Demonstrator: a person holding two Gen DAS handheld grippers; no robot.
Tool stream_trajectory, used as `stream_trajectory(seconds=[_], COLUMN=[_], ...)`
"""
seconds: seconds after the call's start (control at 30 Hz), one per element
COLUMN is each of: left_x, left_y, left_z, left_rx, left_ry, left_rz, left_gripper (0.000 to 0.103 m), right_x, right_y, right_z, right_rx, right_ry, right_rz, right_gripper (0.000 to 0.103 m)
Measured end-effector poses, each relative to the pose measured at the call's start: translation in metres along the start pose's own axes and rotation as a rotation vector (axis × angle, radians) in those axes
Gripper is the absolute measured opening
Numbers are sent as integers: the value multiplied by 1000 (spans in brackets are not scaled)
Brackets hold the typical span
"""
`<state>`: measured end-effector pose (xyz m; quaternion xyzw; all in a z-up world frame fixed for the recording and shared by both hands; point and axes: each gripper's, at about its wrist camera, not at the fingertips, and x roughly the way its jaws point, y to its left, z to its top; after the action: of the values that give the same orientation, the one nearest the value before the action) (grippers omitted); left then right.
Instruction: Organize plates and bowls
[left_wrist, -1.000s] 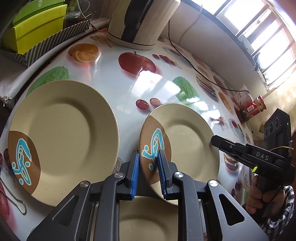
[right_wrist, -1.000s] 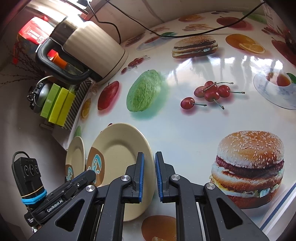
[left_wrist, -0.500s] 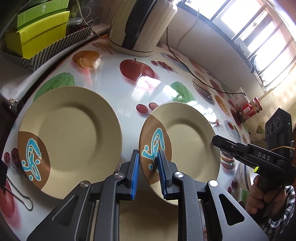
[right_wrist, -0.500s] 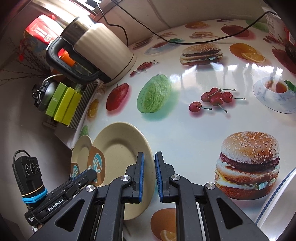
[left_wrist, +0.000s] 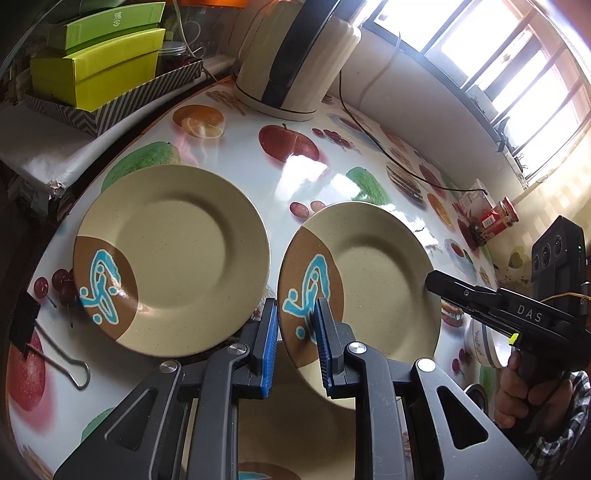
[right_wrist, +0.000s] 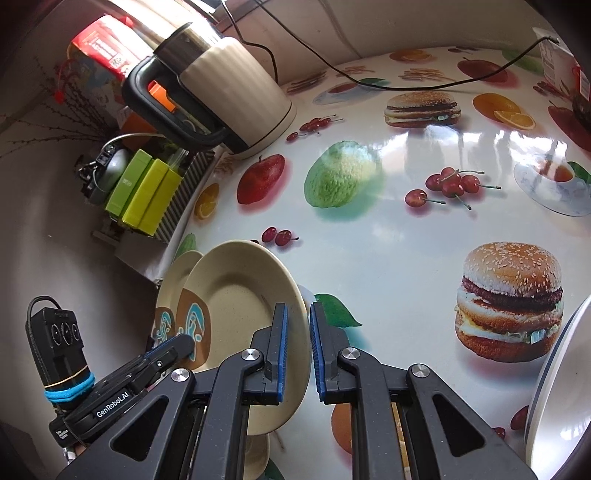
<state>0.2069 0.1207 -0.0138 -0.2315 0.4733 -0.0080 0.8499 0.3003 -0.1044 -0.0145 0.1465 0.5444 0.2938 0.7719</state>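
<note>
My left gripper (left_wrist: 293, 341) has its fingers clamped on the brown edge of a beige plate (left_wrist: 373, 284) — one blue pad sits under the rim and one on top, right by the blue squiggle. The plate is tilted and lifted off the surface (left_wrist: 295, 173), which has bright pictures of fruit and burgers on it. Just beside it, to the left, a second plate (left_wrist: 173, 254) with the same brown patch lies flat on the surface. Under my gripper I can see part of one more beige plate (left_wrist: 288, 417), low in the view. My right gripper (right_wrist: 296, 354) has its fingers a little apart with nothing between them; it hangs by the far edge of the held plate, and I cannot tell if it touches. A big cream kettle (left_wrist: 295, 59) stands at the back of the surface, with a black cord (right_wrist: 388, 83) running behind it. Green boxes (left_wrist: 99, 62) sit in a striped tray (left_wrist: 122, 107) off to the side. A black clip (left_wrist: 26, 325) lies near the flat plate — and a white bowl (right_wrist: 554, 391) peeks in at the right of the right wrist view.
</note>
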Motion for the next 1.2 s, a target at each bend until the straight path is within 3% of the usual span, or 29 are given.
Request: stream_trajectory(seconds=[1.2], left_x=[-32], left_y=[45], left_z=[-56], left_rx=[-72], left_ry=[18], left_rz=[35], left_gripper=[20], right_x=[12], right_y=[31], right_z=[-64], right_rx=[-41], right_ry=[82], right_rz=[15], right_gripper=[13])
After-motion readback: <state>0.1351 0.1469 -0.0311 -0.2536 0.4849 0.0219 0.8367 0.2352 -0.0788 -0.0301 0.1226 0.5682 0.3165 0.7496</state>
